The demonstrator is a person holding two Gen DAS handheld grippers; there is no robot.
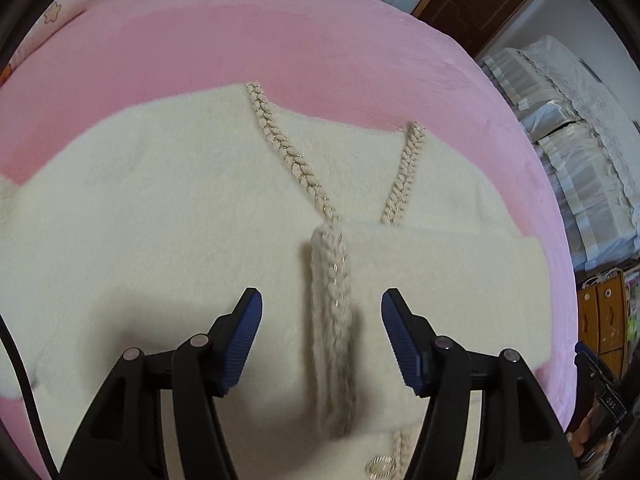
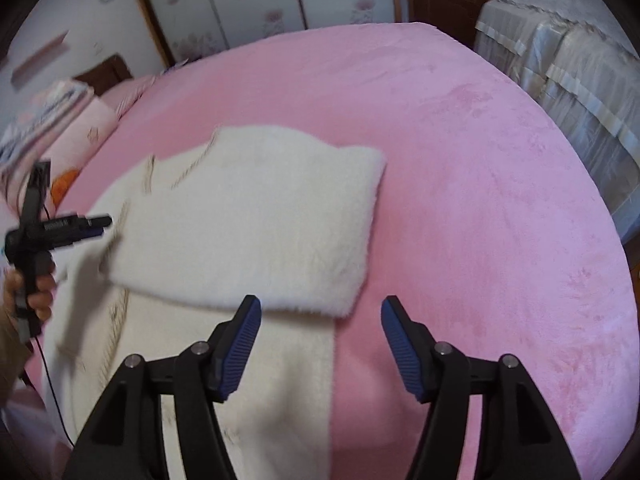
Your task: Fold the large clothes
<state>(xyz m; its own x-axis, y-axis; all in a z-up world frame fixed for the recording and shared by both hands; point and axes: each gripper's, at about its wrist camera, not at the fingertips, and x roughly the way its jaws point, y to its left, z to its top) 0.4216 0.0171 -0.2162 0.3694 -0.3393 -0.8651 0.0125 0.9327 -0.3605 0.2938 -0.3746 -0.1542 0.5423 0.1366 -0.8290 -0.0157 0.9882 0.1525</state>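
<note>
Cream cardigan [image 1: 160,220] lies flat on pink bed [image 1: 320,60], right side folded across front | left gripper [image 1: 322,336] apart over braided placket, empty | right gripper [image 2: 320,340] apart at fold edge, empty | next: pinch left side, fold inward evenly

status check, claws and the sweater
Left claw open over braided trim. Right claw open, empty. White cardigan on pink bed, sleeve folded across. Nothing blocking.
</note>
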